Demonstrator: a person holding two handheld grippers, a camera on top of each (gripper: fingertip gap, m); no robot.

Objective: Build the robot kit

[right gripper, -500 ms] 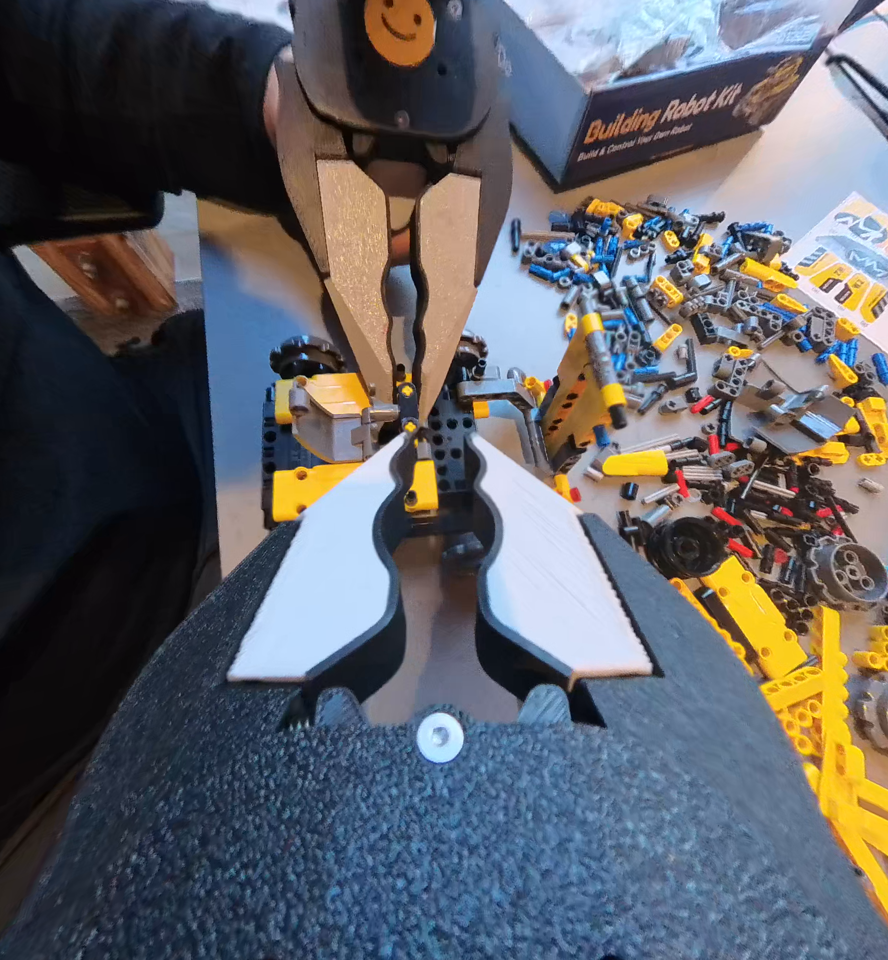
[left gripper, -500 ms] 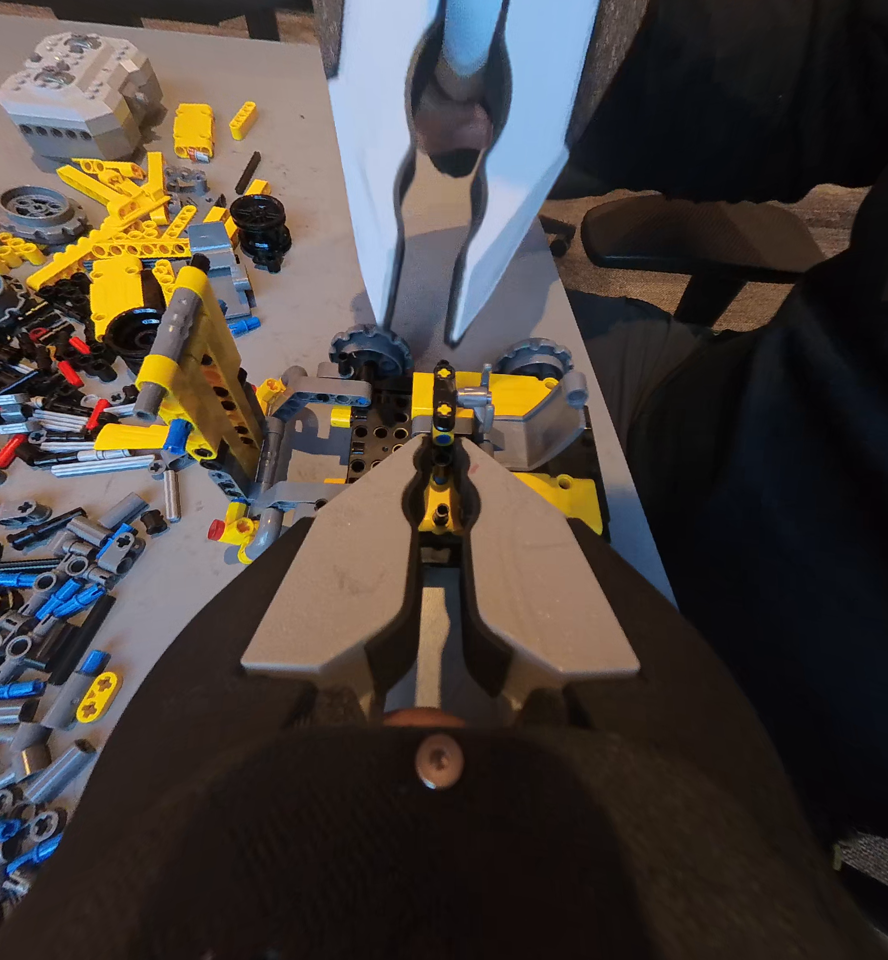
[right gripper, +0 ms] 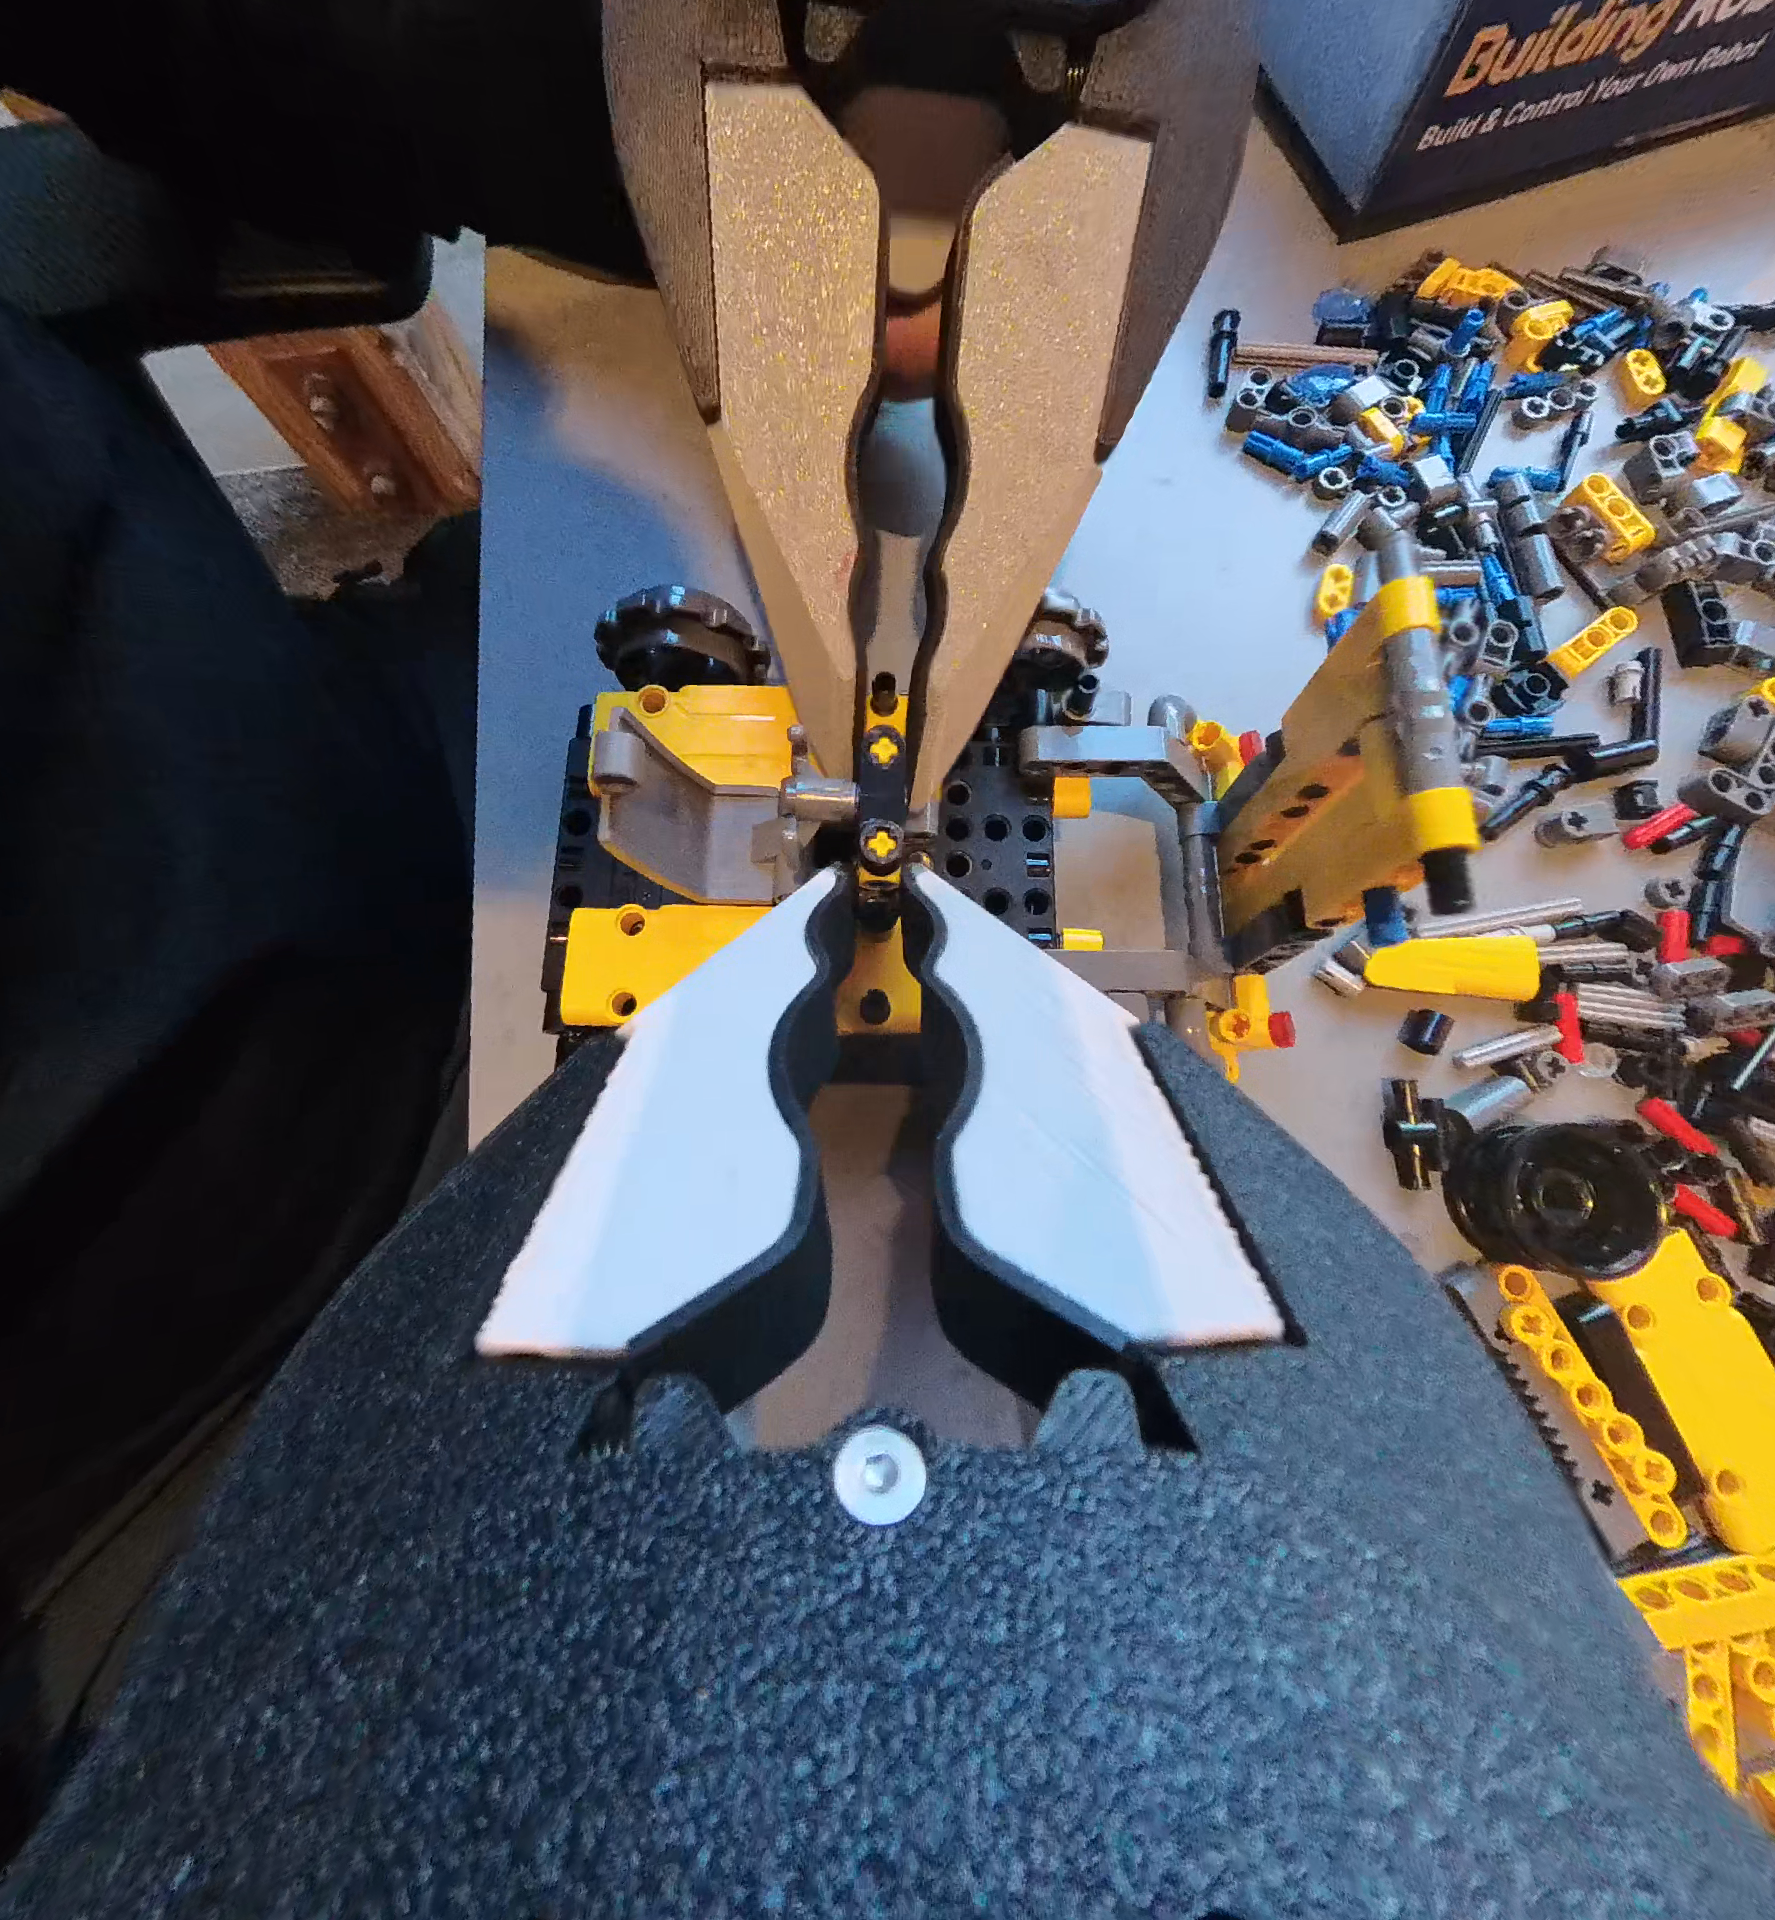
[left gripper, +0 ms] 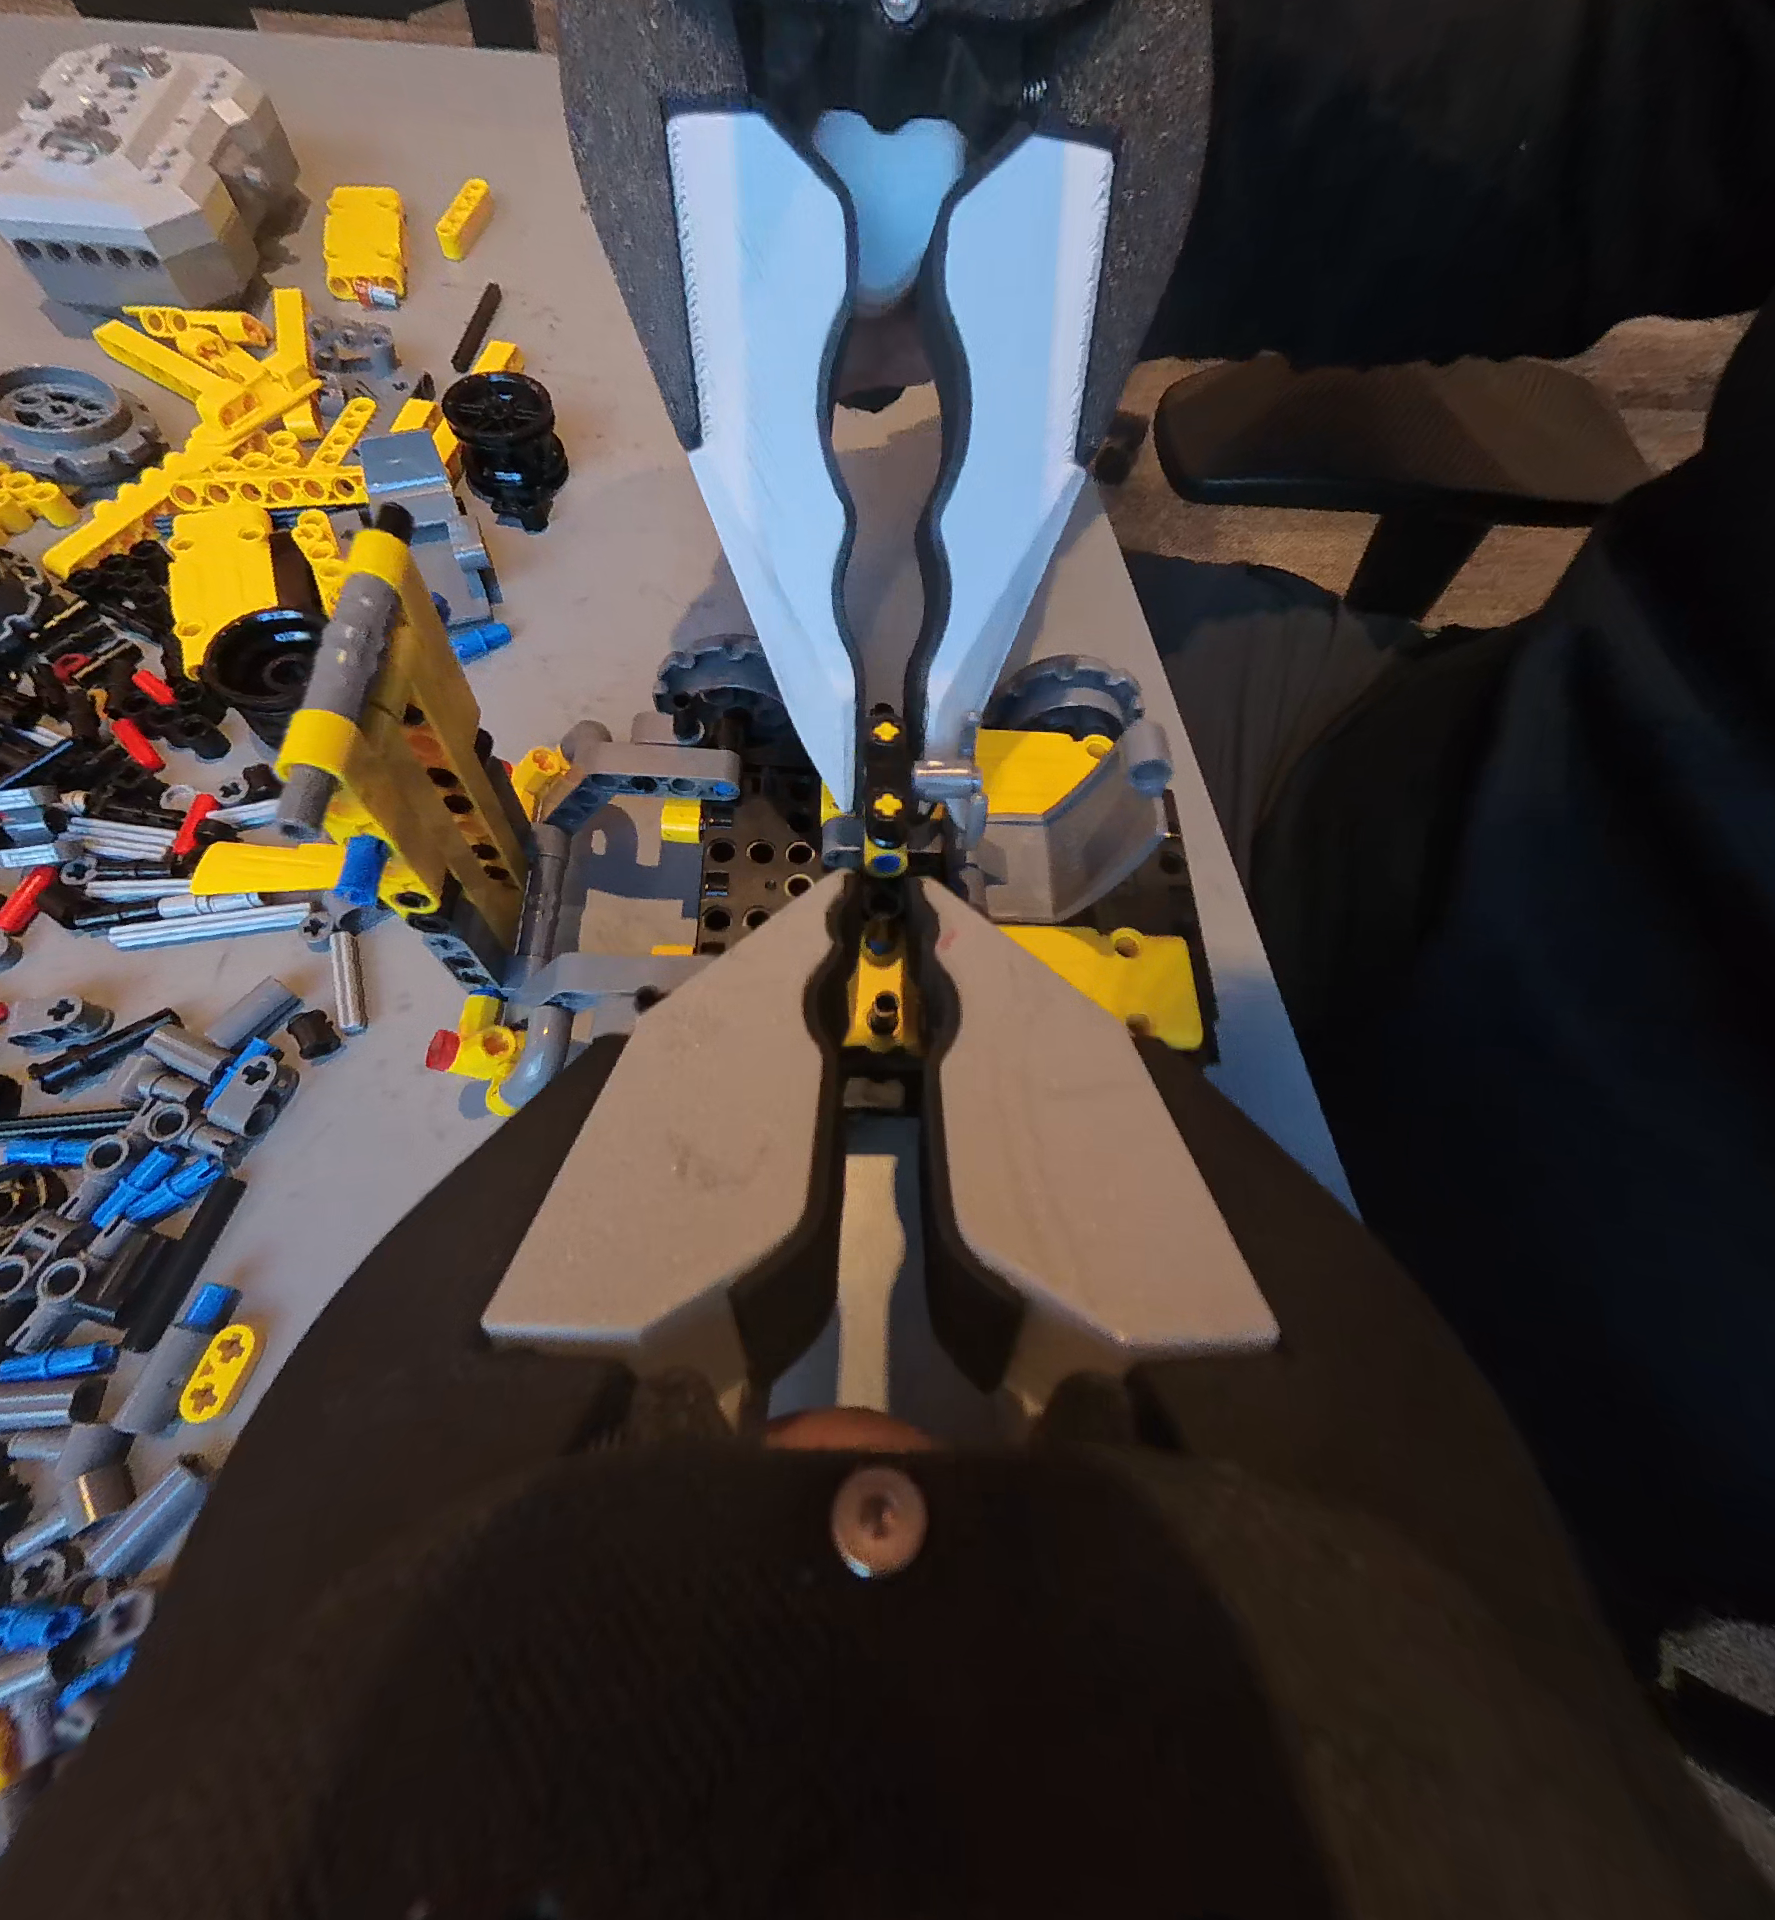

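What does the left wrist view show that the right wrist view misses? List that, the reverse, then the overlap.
Left wrist view only: a grey motor block and a black chair.
Right wrist view only: a dark box and a wooden furniture piece.
Both: the left gripper and right gripper, jaws closed around the black link on the yellow-and-black model, beside loose parts.

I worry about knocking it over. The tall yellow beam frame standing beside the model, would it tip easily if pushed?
Probably yes. The yellow frame stands upright and leaning, taller than its base looks wide, so a side push would likely topple it. It seems light, holed plastic. Loose parts crowd its foot, so it may not slide cleanly.
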